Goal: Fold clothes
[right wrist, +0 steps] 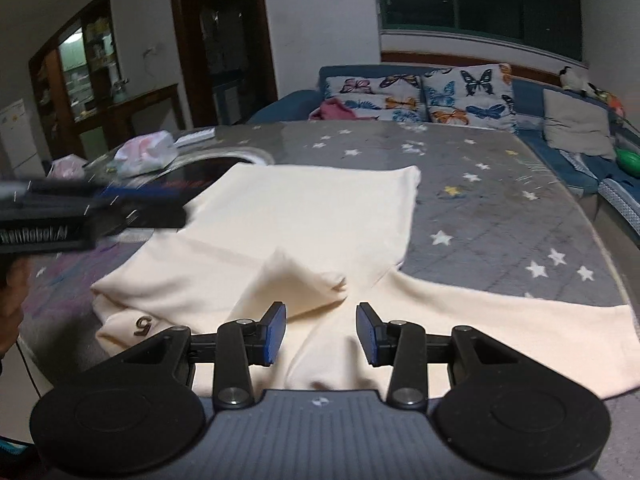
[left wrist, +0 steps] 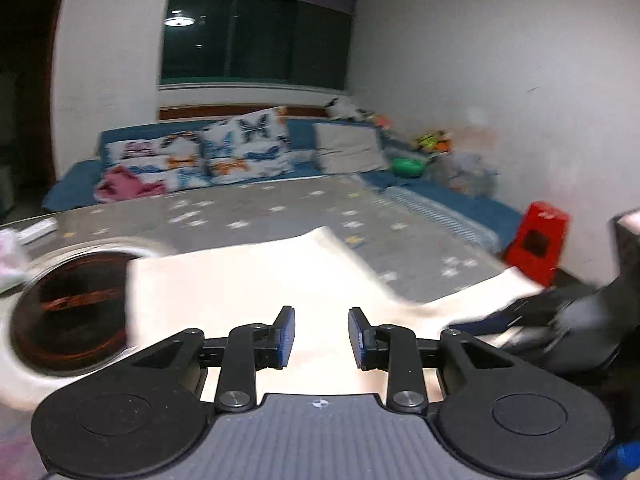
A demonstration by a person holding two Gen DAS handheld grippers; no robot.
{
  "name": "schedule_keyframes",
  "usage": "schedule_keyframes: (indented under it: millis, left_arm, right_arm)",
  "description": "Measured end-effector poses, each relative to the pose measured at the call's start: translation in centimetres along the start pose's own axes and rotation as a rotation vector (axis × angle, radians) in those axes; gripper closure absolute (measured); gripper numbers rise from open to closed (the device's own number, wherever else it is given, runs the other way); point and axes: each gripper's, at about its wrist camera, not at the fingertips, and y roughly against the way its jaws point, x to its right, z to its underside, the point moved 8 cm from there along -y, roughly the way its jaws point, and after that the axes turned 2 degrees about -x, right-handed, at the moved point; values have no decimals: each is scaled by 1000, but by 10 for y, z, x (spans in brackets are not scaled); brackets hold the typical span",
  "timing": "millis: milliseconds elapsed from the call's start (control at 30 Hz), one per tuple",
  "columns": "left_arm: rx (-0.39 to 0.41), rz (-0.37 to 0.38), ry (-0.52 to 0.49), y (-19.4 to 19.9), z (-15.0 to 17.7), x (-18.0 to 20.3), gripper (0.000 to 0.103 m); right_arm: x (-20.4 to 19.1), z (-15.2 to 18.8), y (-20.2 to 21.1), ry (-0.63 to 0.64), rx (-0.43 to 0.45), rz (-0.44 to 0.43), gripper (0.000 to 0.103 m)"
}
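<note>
Two handheld grippers, both with jaws apart and nothing between the blue pads. Left to right in the right wrist view: a person's hand point(right wrist: 10, 312) at the far left edge, then the left gripper point(right wrist: 120, 210), blurred, reaching in over the near-left edge of the cream knit garment point(right wrist: 304, 216). Behind it sits a round dark glass panel with a pale rim point(right wrist: 224, 160), partly covered by the garment, and a crumpled pink-and-white cloth point(right wrist: 146, 152) further back. The garment lies spread on the grey star-print table cover point(right wrist: 500, 208), partly folded, a loose corner flap bunched near the middle, a small dark "5" mark near its left front edge. The right gripper point(right wrist: 321, 330) hovers over the garment's near edge, pads not touching cloth as far as I can tell. Far right: blue sofa with butterfly-print cushions point(right wrist: 440, 92) and a plain grey cushion point(right wrist: 576, 124).

Left wrist view: left gripper point(left wrist: 321, 336) over the garment point(left wrist: 248, 280); right gripper point(left wrist: 560, 312) blurred at right, at the garment's corner. Red plastic stool point(left wrist: 536, 240) beyond.
</note>
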Motion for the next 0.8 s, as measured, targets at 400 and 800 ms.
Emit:
schedule_keyframes:
  millis: [400,800]
  left_arm:
    - [-102,-154,97,13,54,-65,71]
    - [-88,-183,84,-2,38,-70,65]
  right_arm:
    - [2,-25,-2,-79,64,-19,64]
    - [8,-17,-29,-51,12,37,64]
